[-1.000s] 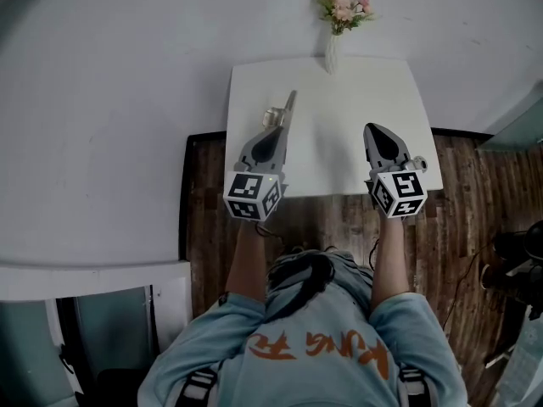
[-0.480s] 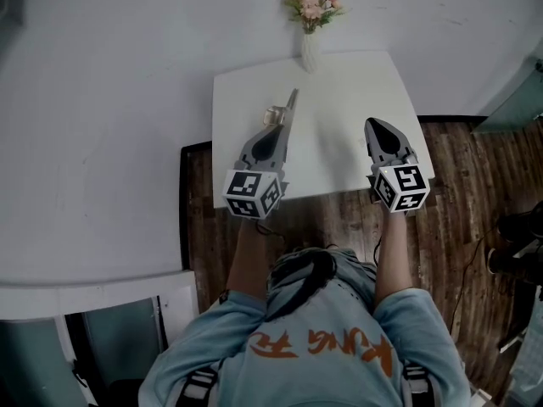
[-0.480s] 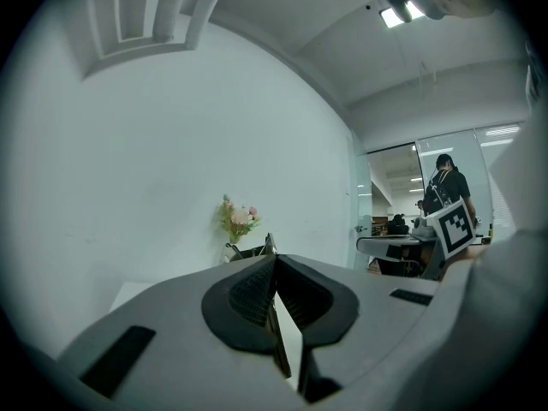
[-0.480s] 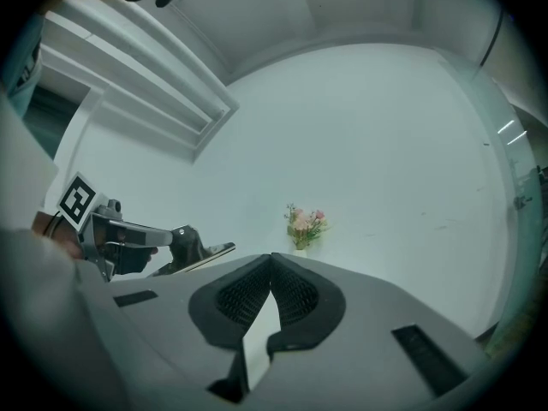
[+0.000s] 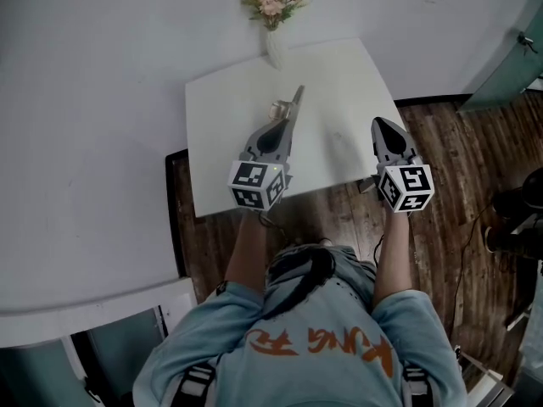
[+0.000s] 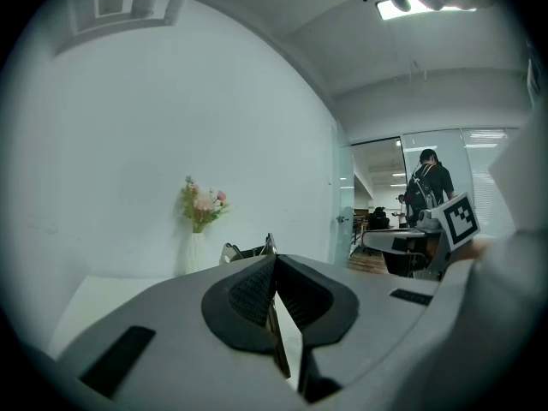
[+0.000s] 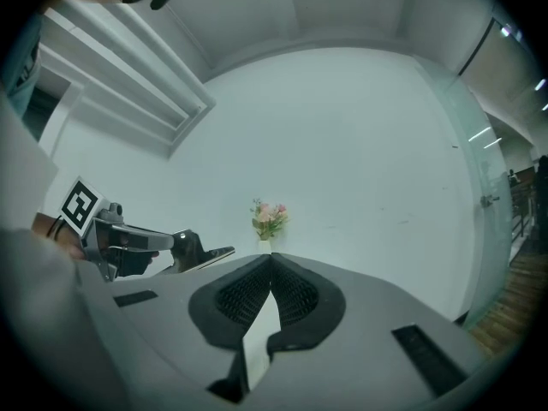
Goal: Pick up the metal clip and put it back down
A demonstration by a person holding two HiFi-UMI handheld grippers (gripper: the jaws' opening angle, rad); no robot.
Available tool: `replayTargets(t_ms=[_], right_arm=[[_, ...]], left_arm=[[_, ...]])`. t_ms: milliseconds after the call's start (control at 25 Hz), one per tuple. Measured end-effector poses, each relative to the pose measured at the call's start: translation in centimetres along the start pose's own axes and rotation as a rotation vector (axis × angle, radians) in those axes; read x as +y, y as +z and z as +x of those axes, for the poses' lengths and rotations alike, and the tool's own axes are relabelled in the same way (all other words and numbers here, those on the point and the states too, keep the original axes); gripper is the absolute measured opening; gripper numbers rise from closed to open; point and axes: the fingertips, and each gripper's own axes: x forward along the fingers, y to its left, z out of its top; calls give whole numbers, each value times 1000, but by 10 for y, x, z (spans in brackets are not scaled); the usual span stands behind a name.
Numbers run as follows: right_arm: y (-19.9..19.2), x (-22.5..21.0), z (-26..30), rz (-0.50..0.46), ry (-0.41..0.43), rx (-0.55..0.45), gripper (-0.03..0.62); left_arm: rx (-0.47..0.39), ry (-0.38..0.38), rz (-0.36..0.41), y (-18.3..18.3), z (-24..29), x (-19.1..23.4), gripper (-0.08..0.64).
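Note:
My left gripper (image 5: pixel 287 119) is shut on the metal clip (image 5: pixel 281 108), which juts past the jaw tips over the white table (image 5: pixel 339 83). In the left gripper view the pads (image 6: pixel 253 291) press on a thin metal strip, and the clip's head (image 6: pixel 247 251) shows just beyond them. The right gripper view shows the left gripper from the side, the clip's flat blade (image 7: pixel 210 254) sticking out. My right gripper (image 5: pixel 377 124) hovers at the table's near right corner, shut with nothing in it, its pads (image 7: pixel 295 294) meeting at the tip.
A white vase of pink flowers (image 5: pixel 273 47) stands at the table's far edge against the white wall. Wooden floor (image 5: pixel 458 168) lies right of the table, with dark equipment (image 5: pixel 517 219) on it. A person (image 6: pixel 428 187) stands far off behind a glass partition.
Both grippers have swung to the right relative to the table; the right one now hangs over the table's near right corner. The clip stays in the left jaws.

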Motion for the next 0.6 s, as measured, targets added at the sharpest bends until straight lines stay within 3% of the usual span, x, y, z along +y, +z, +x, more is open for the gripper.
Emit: replayTargets(t_ms=[240, 600], right_arm=[[-18, -51, -14, 69, -88, 21, 12], [-67, -101, -47, 191, -212, 71, 12]], left_arm=[[75, -60, -3, -16, 53, -21, 26], [211, -155, -114, -68, 123, -68, 25]])
